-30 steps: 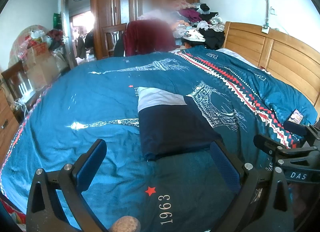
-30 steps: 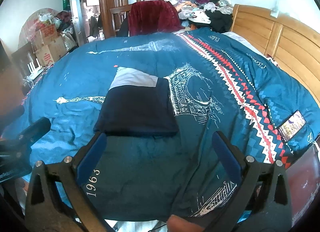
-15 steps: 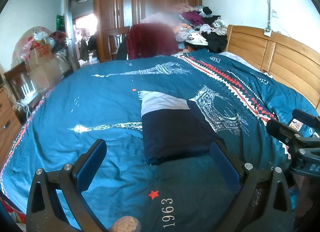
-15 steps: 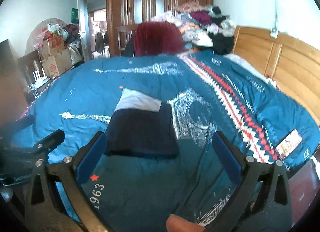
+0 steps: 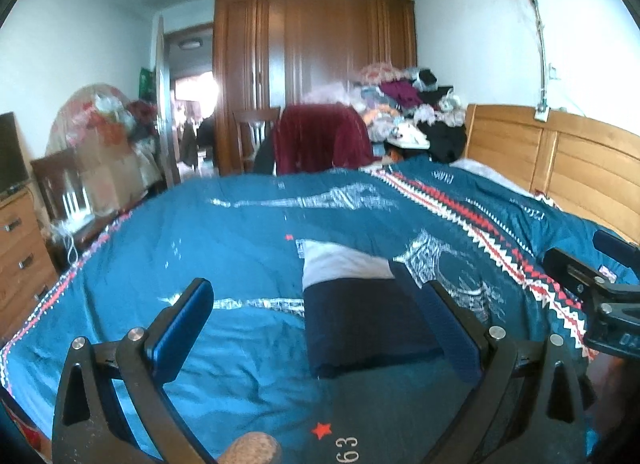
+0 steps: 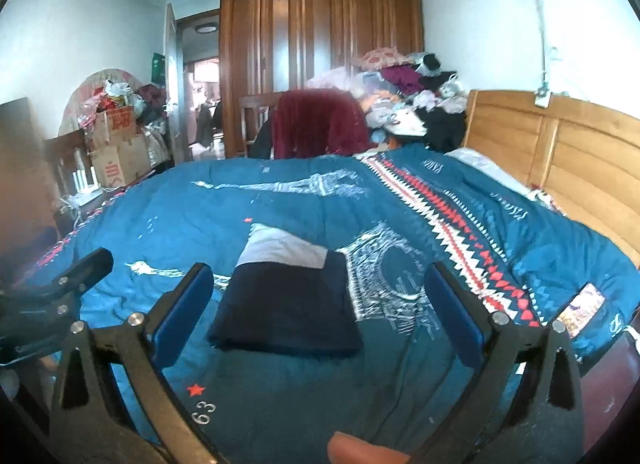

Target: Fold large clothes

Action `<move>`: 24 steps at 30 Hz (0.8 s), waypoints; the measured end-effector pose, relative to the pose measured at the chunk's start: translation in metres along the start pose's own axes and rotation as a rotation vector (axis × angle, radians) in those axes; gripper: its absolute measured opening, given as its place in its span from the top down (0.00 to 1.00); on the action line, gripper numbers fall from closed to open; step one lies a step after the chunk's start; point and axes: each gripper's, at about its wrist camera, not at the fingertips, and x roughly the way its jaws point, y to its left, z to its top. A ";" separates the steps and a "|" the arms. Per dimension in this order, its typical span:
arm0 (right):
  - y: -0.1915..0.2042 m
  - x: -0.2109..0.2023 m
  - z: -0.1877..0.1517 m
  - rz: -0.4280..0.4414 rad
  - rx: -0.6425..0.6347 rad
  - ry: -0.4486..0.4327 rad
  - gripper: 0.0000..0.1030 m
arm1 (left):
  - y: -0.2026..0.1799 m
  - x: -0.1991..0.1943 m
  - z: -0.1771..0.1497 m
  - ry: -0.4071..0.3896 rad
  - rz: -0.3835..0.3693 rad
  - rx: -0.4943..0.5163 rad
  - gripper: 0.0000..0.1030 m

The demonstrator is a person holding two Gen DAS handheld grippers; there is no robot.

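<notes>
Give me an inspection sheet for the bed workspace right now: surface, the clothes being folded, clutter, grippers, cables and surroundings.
Surface: bed cover, blue with tower prints and a red and white zigzag band, lightly wrinkled.
Job's things: folded garment, dark navy with a white panel at its far end, lying flat mid-bed as a neat rectangle.
Clutter: clothes pile heaped at the far side of the bed; small card near the right edge.
Grippers: left gripper open and empty; right gripper open and empty; neither touches the garment.
Cables: one cable running down the wall above the headboard.
Surroundings: wardrobe, chair with red cloth, cardboard boxes, open doorway.
</notes>
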 end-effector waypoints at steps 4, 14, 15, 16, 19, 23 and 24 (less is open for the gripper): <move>0.000 0.002 -0.001 0.004 0.012 0.002 0.00 | 0.002 -0.007 0.001 -0.019 0.003 -0.007 0.00; 0.002 0.008 -0.004 0.025 0.009 0.045 0.00 | 0.001 -0.008 0.000 -0.021 -0.002 -0.007 0.00; 0.001 0.011 -0.005 0.026 0.014 0.062 0.00 | 0.001 -0.007 -0.001 -0.016 -0.004 -0.006 0.00; 0.001 0.013 -0.006 0.026 0.017 0.071 0.00 | 0.000 -0.006 -0.002 -0.012 -0.005 -0.005 0.00; -0.002 0.016 -0.011 0.016 0.025 0.091 0.00 | -0.002 -0.004 -0.004 0.002 -0.011 -0.003 0.00; -0.008 0.022 -0.015 0.025 0.049 0.134 0.00 | -0.003 -0.004 -0.006 0.008 -0.016 -0.005 0.00; -0.009 0.023 -0.017 0.027 0.055 0.144 0.00 | -0.003 -0.003 -0.006 0.009 -0.017 -0.008 0.00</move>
